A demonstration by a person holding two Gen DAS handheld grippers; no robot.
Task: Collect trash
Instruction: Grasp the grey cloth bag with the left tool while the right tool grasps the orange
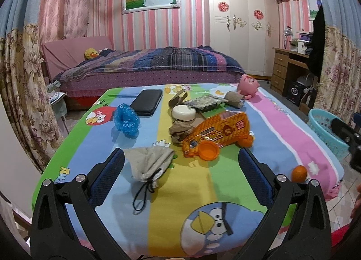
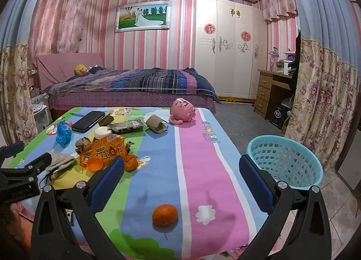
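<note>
1. Left tool [image 1: 181,160]: jaws wide apart, holding nothing, hovering over the near edge of the desk [image 1: 158,226], which is covered in a striped cartoon cloth.
2. Right tool [image 2: 181,165]: jaws also spread wide, empty, over the desk's near right part.
3. Grey drawstring pouch [image 1: 149,165] lies just beside the left tool's left finger, cord trailing toward the near edge.
4. Orange snack wrapper [image 1: 218,133] sits mid-desk, with an orange lid [image 1: 208,150] touching its near side and crumpled brown paper [image 1: 179,132] at its left.
5. White round tub [image 1: 183,112] just behind the brown paper; dark foil packet [image 1: 206,102] farther back.
6. Blue crinkled plastic [image 1: 126,120] left of centre, with a black case [image 1: 147,102] just behind it.
7. Cardboard roll [image 2: 155,123] toward the far end, pink piggy bank [image 2: 182,111] tipped over at its right.
8. Whole orange [image 2: 165,214] near the front edge, between the right tool's fingers in the right wrist view, not touched.
9. Peeled orange pieces [image 2: 130,161] just beside the right tool's left finger.
10. Teal basket [image 2: 284,160] stands on the floor right of the desk, looks empty.
</note>
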